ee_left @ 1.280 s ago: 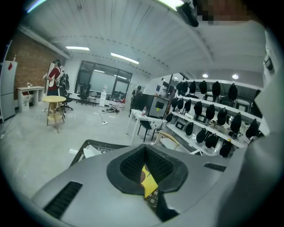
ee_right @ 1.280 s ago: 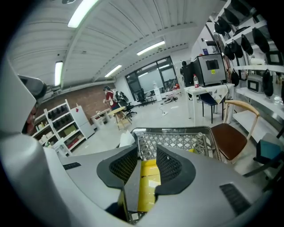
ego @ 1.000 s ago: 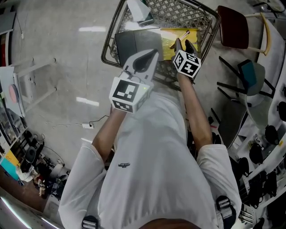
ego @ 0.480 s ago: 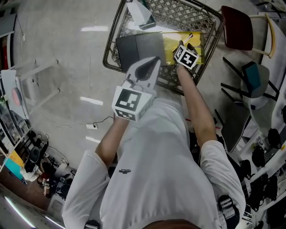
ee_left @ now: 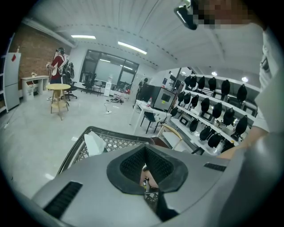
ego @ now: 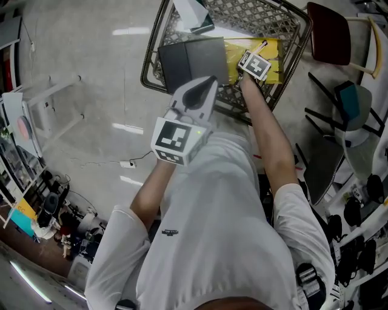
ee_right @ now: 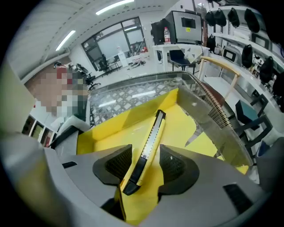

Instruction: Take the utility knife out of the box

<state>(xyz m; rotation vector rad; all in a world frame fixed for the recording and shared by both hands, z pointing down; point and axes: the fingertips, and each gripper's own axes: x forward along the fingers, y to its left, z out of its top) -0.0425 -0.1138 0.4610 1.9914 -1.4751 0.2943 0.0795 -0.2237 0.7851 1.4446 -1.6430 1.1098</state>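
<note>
A yellow and black utility knife (ee_right: 148, 146) lies slanted on the floor of a yellow box (ee_right: 186, 128). In the head view the yellow box (ego: 276, 60) sits inside a wire basket (ego: 151, 57). My right gripper (ee_right: 145, 154) points steeply down into the box. Its jaws are opening, with the knife's black handle end between the pads, and neither pad presses on it. From the head, my right gripper (ego: 254, 59) shows mostly as its marker cube over the box. My left gripper (ego: 208, 82) hangs nearer my body, fingertips together, holding nothing.
A flat grey case (ego: 191, 60) lies in the basket left of the yellow box, with white folded paper (ego: 191, 12) behind it. A dark red chair (ego: 330, 39) stands right of the basket. The basket's wire wall (ee_right: 213, 106) rises close on the right of the box.
My right gripper has dropped down into the yellow box, farther from my body, and its jaws have widened. The left gripper has stayed nearly where it was.
</note>
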